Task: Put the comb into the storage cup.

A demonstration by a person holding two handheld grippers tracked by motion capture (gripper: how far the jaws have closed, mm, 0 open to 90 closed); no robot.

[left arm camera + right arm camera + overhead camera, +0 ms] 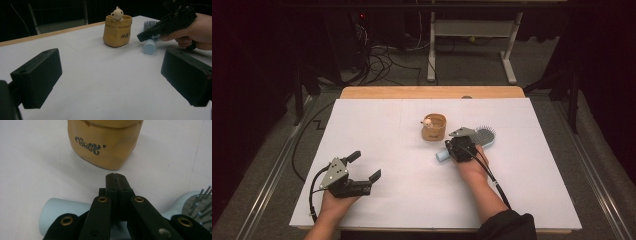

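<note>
We hold the right gripper, jaws pressed together on nothing, just above the handle of the pale-blue plastic hairbrush lying beside the tan paper-bag-shaped cup; next, we judge, it must open to grasp, while the left gripper waits apart.

The right gripper is seen rising from the bottom centre of the frame, its two black jaws pressed flat together with nothing between them. A pale blue hairbrush is laid across the lower part of the frame beneath the jaws, its handle end at lower left and its bristles at lower right. A tan pot with dark lettering is set at top centre on the white table.
</note>
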